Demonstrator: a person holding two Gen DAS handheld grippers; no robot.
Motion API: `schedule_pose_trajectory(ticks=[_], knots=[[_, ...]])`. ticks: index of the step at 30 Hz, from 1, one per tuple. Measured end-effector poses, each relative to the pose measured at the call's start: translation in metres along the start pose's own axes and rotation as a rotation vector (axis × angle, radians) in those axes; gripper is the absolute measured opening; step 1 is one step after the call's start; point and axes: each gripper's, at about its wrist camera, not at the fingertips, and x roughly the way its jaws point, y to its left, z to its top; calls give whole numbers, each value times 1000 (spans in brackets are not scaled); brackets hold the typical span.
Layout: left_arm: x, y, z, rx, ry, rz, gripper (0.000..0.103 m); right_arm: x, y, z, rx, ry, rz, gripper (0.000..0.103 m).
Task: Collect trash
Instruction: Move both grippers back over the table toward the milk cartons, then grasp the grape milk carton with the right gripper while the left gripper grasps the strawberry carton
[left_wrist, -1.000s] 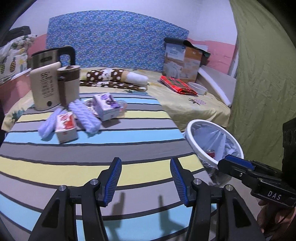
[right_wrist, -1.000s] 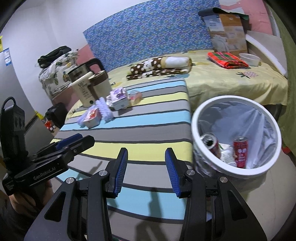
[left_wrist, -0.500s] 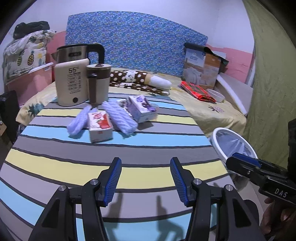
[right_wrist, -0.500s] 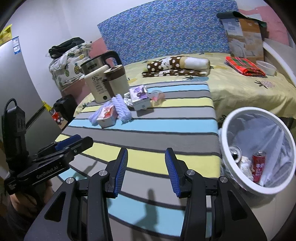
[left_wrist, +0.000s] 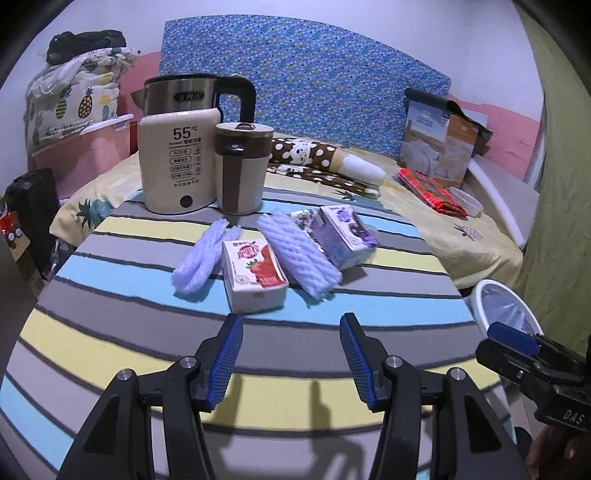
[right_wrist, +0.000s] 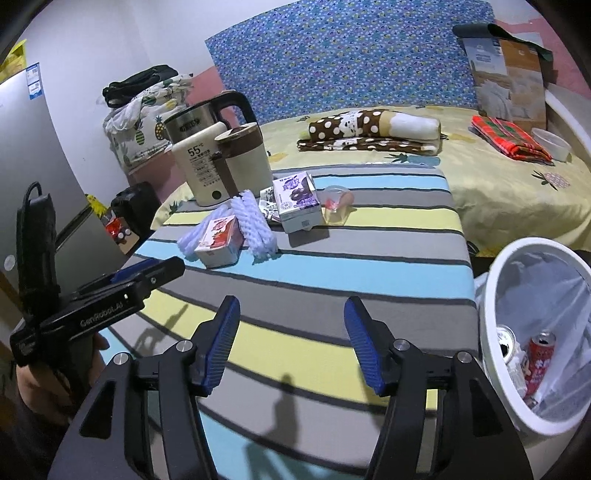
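The striped table (left_wrist: 110, 332) holds the trash near its far side. A white bin (right_wrist: 509, 369) stands just beside the table with two cans (right_wrist: 539, 354) inside. A red carton (left_wrist: 255, 273) lies between two foam nets (left_wrist: 297, 258). The left gripper (left_wrist: 291, 354) is apart and empty. The right gripper (right_wrist: 291, 339) is opening, with nothing between its jaws

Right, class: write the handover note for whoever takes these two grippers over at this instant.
Left gripper: open, empty, above the striped table.
Right gripper: empty, jaws opening.
On the table: red strawberry carton, purple carton, two white foam sleeves, clear plastic cup.
Done: two cans lie in the white lined bin beside the table.
Left: bin the rest.
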Motion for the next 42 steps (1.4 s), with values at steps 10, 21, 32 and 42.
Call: schedule_pose_trajectory(ticks=[10,21,32,42], knots=[[56,8,20,-1,44,56,64,17,-5,13,-14,10,4,60],[101,27,24,-74,116,96,66,42,-11,30,-28,26,-2,60],[79,43,17,-119,50,29,60,68,-10,48,-75,33,-9,62],[71,57,12,-160,32,-30,59,103,5,52,-167,82,-47,64]])
